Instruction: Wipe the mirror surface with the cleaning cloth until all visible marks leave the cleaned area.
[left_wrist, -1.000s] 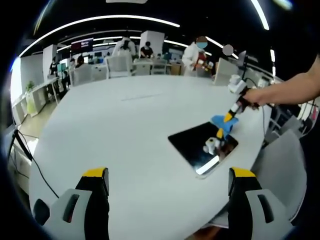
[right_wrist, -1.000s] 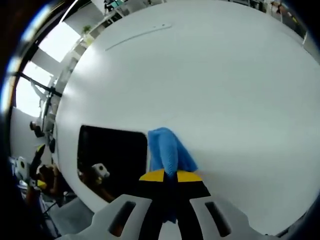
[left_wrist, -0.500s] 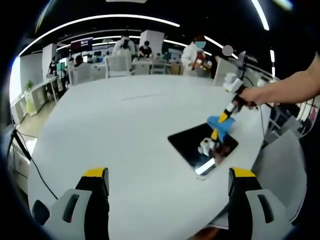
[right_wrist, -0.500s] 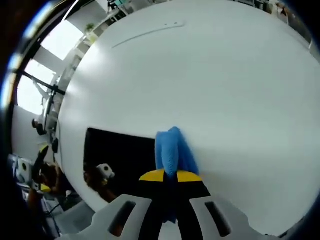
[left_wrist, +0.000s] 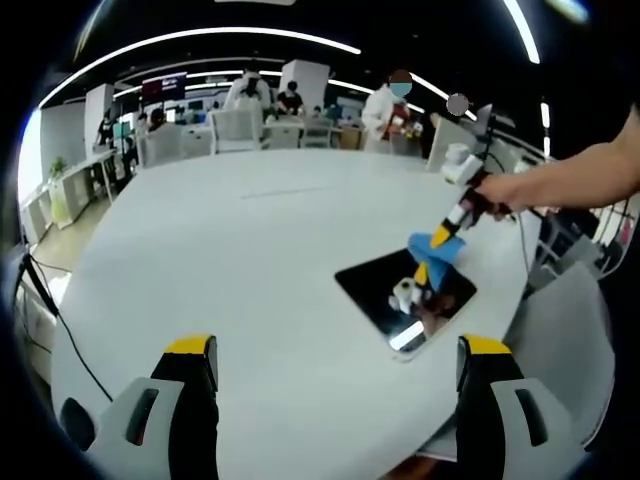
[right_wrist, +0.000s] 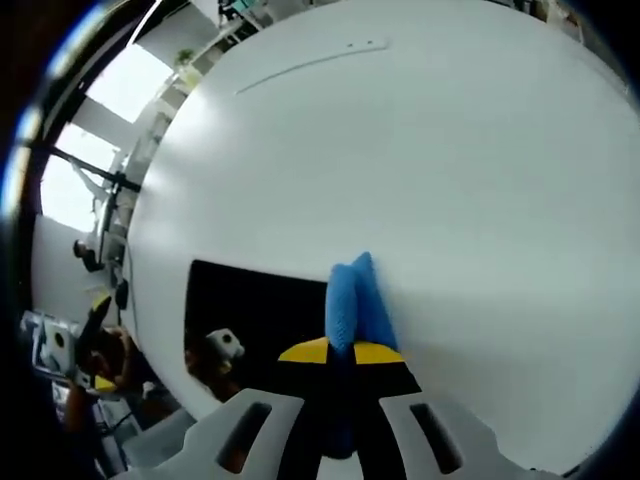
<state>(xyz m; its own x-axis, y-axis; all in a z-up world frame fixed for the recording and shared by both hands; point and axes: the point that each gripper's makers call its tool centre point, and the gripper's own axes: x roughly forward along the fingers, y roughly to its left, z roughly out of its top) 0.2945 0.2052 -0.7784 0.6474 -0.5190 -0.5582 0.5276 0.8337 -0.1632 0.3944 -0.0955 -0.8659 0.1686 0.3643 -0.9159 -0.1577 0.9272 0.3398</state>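
Right gripper (right_wrist: 341, 352) is clamped on the blue cleaning cloth (right_wrist: 352, 298), jaws pinched together with the fabric bunched up between the yellow tips; over the last second the cloth has slid from the table side of the mirror's edge toward and onto the dark mirror (right_wrist: 255, 305), so in the right gripper view it now sits at about 12 o'clock from the jaws, straddling the mirror's right border. In the left gripper view the same right gripper (left_wrist: 447, 229) comes in at 2 o'clock with the person's hand (left_wrist: 510, 190) behind it, and the cloth (left_wrist: 436, 247) has moved a bit further inward over the mirror (left_wrist: 385, 290) compared with a second ago. Left gripper (left_wrist: 335, 350) hangs idle at 6 o'clock over the white table (left_wrist: 250, 260), jaws wide apart, holding nothing, unchanged. Meaning: the wipe stroke looks to be just starting along the far edge; most of the glass is likely unwiped. Marks on the mirror are hard to judge, the bright patches on it may be reflections of the gripper and ceiling lights rather than smudges. Mirror lies flat near the table's rim at 4 o'clock in the left gripper view, fully in sight
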